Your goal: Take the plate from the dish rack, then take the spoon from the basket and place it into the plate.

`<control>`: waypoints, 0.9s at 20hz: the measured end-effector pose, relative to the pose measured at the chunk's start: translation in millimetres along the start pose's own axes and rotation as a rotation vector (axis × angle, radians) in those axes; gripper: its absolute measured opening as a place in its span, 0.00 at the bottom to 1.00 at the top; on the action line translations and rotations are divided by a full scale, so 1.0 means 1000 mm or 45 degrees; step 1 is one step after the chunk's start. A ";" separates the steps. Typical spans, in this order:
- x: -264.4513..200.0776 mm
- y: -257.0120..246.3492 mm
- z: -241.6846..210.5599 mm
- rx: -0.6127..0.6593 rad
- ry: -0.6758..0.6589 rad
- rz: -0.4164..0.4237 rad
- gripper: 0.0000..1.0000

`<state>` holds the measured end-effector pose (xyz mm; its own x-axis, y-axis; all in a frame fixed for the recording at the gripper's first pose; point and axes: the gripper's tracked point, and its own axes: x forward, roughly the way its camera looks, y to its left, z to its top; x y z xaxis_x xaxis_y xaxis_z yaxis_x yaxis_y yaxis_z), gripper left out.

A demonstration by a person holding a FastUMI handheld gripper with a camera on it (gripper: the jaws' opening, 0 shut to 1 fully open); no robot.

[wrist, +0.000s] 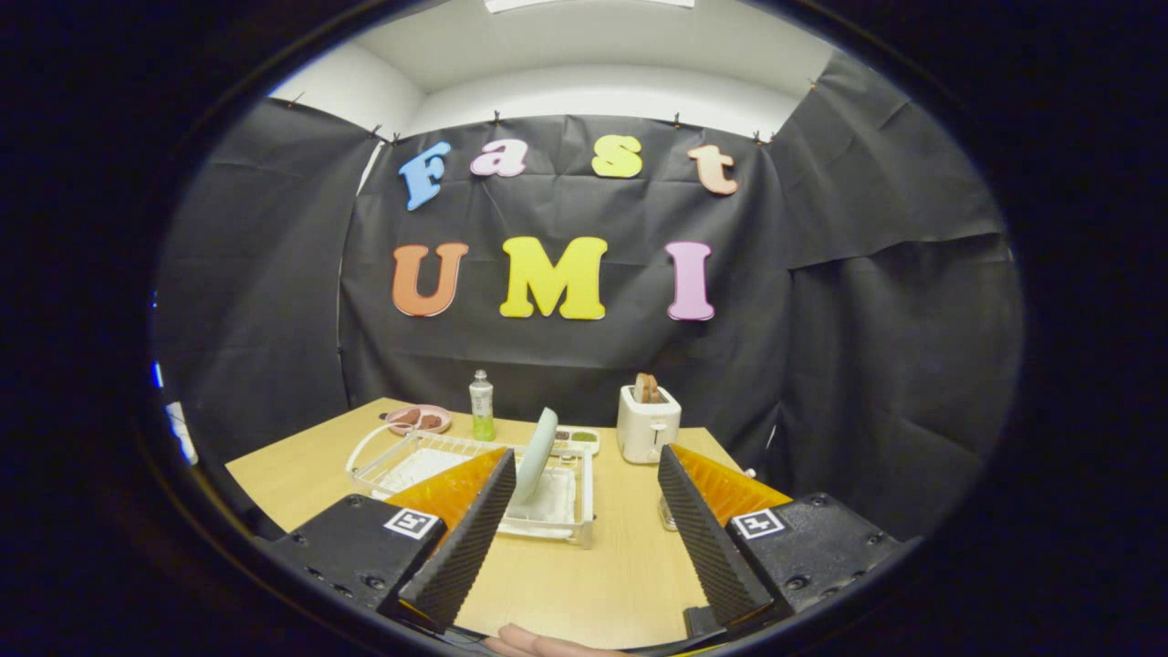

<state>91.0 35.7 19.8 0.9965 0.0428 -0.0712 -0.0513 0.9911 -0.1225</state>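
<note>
A small pink dish (418,419) holding dark pieces sat on the wooden table (292,465), just behind the far left corner of the dish rack (401,461). A clear bottle (481,405) with green liquid stood upright right behind the rack. The rack itself was a white wire tray, and the pale plate (537,453) stood on edge in its right part, leaning slightly. Just behind the rack's right end lay a small flat tray (577,439) with coloured squares. To the right of the rack stood a white toaster (647,423) with bread in its slot. The gripper (581,497) hung above the near table, jaws spread wide and holding nothing; its left finger overlapped the rack beside the plate. The basket and spoon could not be made out.
</note>
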 end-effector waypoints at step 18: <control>0.258 0.077 -0.015 -0.274 0.956 -0.046 0.75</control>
<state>343.3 121.0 -23.3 0.6907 -0.1614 -0.7049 -0.1079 0.9409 -0.3212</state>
